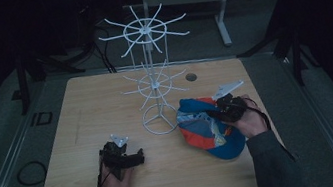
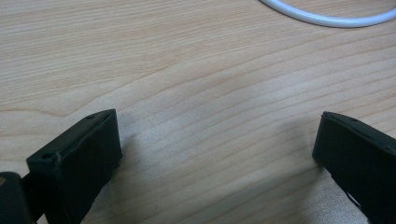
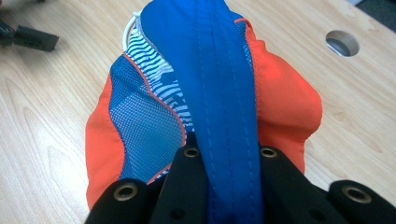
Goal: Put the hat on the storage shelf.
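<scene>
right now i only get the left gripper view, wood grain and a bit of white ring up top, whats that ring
Observer: It is the round base of a white wire rack standing mid-table.
Operator: is my right gripper busy
Observer: Yes, the right gripper is shut on the blue band of a blue and orange cap.
Operator: where is the cap
Observer: On the table, touching the rack's base on the right; the left gripper sits apart, front left, open.

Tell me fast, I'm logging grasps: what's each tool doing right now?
Left tool: open, holding nothing, low over the table.
Right tool: closed on the blue and orange cap.
</scene>
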`<state>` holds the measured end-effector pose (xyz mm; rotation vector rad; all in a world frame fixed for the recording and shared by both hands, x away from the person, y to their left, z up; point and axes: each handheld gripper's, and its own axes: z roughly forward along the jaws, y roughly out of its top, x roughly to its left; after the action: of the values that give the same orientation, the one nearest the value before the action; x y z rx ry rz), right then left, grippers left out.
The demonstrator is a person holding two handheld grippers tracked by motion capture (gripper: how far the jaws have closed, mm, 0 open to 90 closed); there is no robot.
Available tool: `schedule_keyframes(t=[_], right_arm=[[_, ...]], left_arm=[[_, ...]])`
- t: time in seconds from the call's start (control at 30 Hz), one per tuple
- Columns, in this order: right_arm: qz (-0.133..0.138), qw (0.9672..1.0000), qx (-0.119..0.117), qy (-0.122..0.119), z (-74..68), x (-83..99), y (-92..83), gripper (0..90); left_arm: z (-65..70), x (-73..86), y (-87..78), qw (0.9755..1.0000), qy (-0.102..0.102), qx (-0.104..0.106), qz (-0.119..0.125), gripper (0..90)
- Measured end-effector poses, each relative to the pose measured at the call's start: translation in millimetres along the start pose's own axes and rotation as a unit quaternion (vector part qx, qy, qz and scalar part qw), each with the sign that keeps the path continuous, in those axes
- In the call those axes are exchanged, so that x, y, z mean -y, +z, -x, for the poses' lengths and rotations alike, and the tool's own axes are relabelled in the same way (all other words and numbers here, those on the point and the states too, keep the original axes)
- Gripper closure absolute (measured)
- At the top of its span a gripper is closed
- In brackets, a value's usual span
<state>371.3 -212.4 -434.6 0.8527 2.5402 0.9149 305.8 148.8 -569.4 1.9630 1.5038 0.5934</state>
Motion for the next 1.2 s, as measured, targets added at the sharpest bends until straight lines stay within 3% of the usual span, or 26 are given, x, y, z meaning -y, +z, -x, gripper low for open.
schedule_keyframes(t=[0.6, 0.83, 1.2], right_arm=[[0.040, 0.9988, 0.021, 0.021, 9.6, 0.0, -29.7, 88.3], [0.055, 0.9972, 0.024, 0.044, 14.4, 0.1, -41.4, 88.3], [0.068, 0.9958, 0.035, 0.049, 16.3, -1.9, -55.9, 88.2]], left_arm=[[0.0, 0.0, 0.0, 1.0000, 0.000, 0.000, 0.000, 1.4], [0.0, 0.0, -0.1, 1.0000, 0.000, 0.000, -0.001, 1.4], [0.1, 0.0, -0.1, 1.0000, 0.000, 0.000, -0.001, 1.4]])
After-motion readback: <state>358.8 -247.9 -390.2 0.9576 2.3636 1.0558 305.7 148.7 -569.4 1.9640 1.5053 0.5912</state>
